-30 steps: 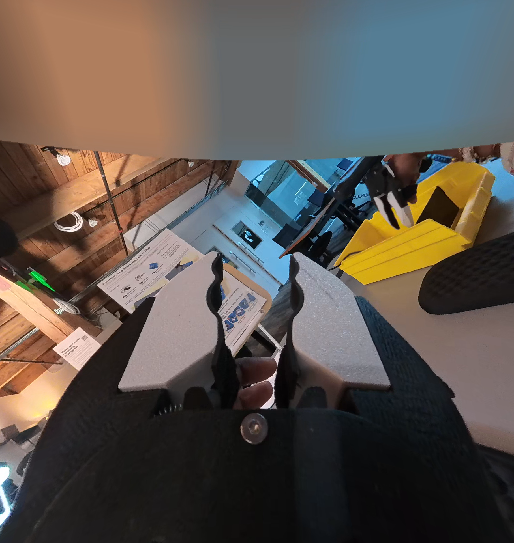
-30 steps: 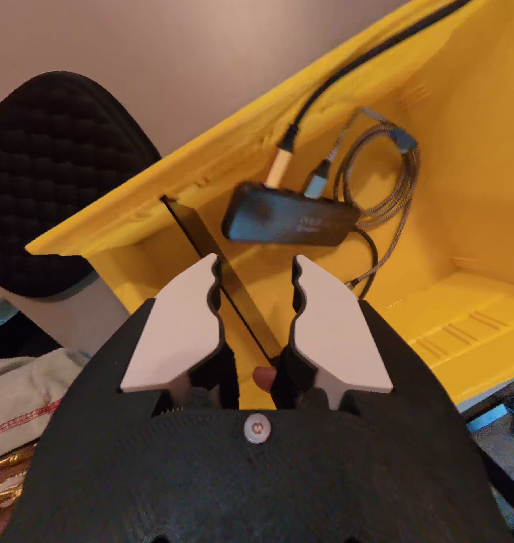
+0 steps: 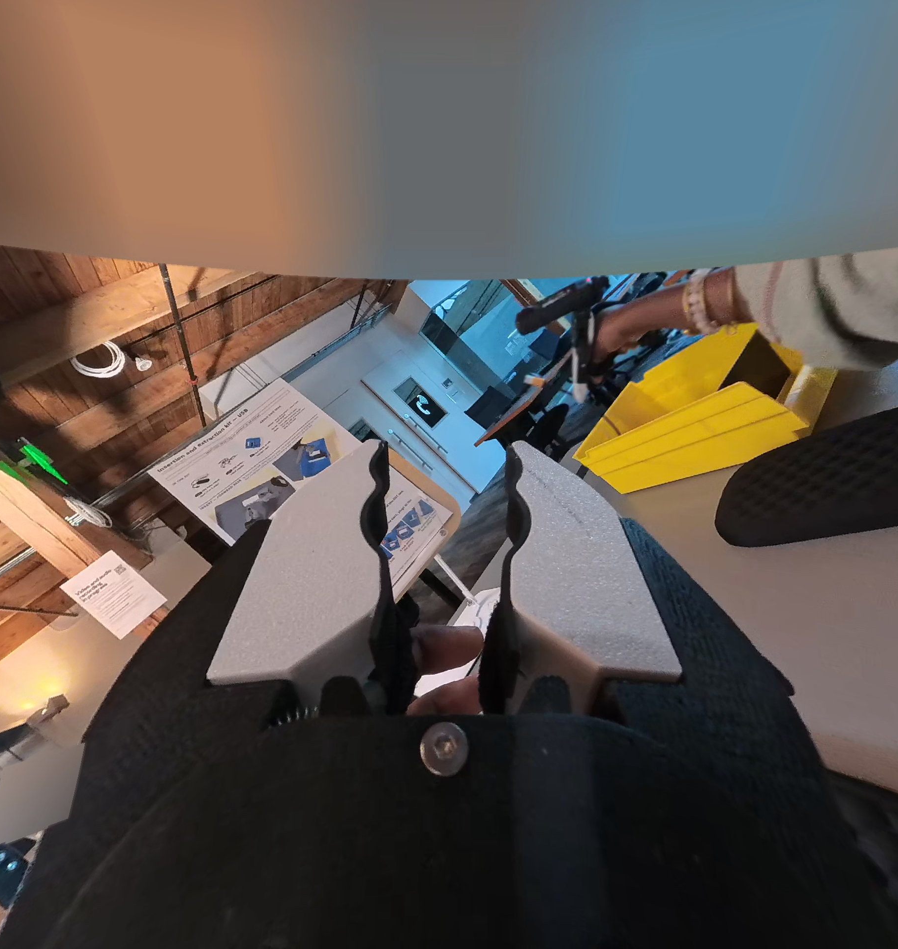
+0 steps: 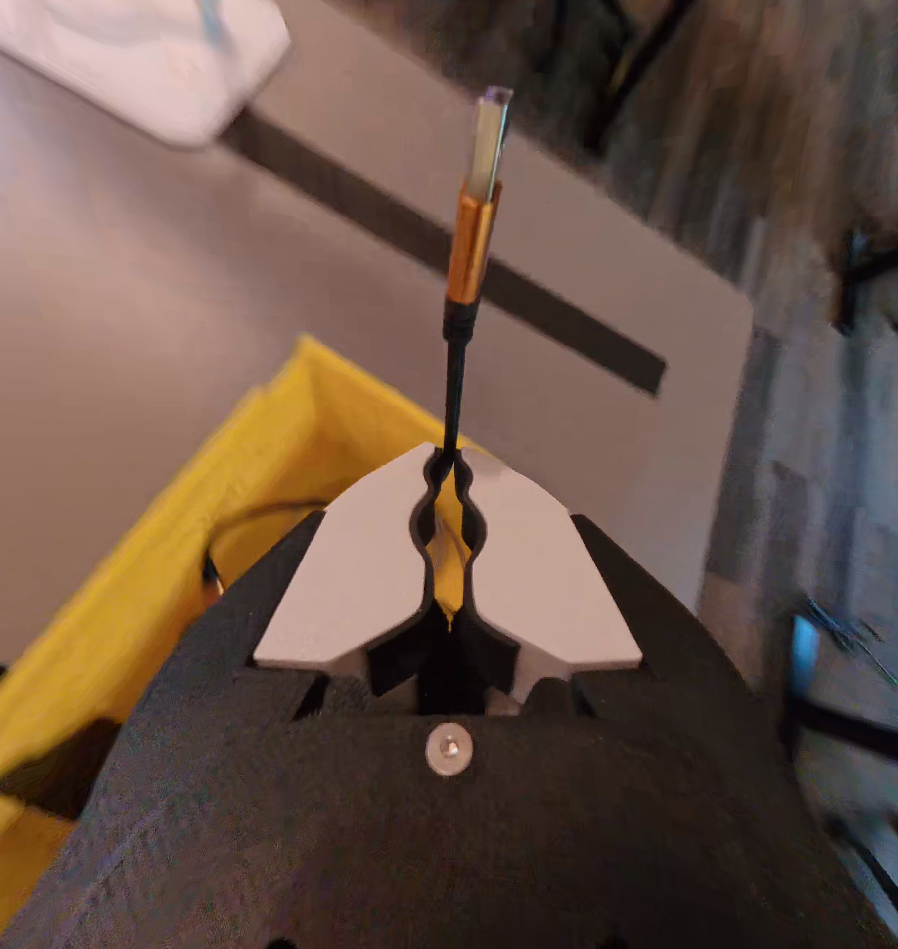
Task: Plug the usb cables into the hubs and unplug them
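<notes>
My right gripper (image 4: 449, 454) is shut on a black USB cable (image 4: 454, 390) just behind its gold plug (image 4: 475, 241). The plug's metal end sticks up past the fingertips, free in the air above the yellow bin (image 4: 128, 554). The hub is hidden; only a loop of cable (image 4: 216, 560) shows inside the bin. My left gripper (image 3: 444, 452) is open and empty, tilted up off the table, left of the bin (image 3: 693, 426). In the left wrist view the right gripper (image 3: 580, 359) is held in a hand above the bin, with the gold plug (image 3: 534, 380) beside it.
A black textured mat (image 3: 837, 472) lies on the grey table (image 3: 770, 642) next to the bin. A black strip (image 4: 436, 246) crosses the table beyond the bin, and a white object (image 4: 154, 67) lies farther off. A black divider (image 4: 51, 770) stands in the bin.
My right gripper has shut on the black cable and lifted its gold plug out of the hub and above the bin. My left gripper has hardly moved.
</notes>
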`<state>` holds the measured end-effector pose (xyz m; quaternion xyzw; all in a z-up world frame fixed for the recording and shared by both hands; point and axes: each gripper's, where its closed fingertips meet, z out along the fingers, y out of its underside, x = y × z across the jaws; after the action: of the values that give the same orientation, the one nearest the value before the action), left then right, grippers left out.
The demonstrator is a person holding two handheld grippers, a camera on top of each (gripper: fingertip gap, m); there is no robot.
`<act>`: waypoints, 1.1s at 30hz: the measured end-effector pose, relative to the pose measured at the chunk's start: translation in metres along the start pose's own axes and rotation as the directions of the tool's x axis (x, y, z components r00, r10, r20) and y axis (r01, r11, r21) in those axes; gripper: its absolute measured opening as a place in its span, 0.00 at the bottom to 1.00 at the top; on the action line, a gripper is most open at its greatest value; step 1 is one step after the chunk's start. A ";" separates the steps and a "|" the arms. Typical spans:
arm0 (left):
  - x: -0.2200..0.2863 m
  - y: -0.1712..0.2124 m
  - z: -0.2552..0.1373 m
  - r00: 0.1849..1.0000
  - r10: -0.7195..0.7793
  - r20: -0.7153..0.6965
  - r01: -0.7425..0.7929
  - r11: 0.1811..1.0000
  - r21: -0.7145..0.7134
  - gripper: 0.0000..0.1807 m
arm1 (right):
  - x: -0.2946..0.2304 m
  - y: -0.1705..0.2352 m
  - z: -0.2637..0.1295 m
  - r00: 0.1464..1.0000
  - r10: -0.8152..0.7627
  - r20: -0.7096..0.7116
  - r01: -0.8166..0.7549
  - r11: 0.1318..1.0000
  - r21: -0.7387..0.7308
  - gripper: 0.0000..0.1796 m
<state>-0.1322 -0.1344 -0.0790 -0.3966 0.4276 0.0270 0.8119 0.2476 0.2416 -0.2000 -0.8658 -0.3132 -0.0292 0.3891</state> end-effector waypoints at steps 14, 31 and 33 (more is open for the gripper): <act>-0.004 0.005 0.003 0.999 -0.038 0.021 0.040 0.997 -0.071 0.24 | -0.028 0.145 -0.009 0.996 -0.086 0.035 0.092 0.894 -0.439 0.28; -0.050 0.063 -0.020 0.891 -0.363 0.274 0.430 0.868 -0.250 0.54 | -0.273 -0.027 -0.236 0.944 -0.221 0.245 -0.138 0.411 0.901 0.81; -0.054 0.080 -0.030 0.894 -0.334 0.298 0.425 0.841 -0.335 0.56 | -0.303 -0.033 -0.238 0.934 -0.264 0.240 -0.136 0.358 0.924 0.81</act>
<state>-0.2170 -0.0835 -0.0993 -0.6219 0.2300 -0.0052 0.7486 0.0322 -0.0638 -0.1017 -0.4694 -0.3719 0.2914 0.7460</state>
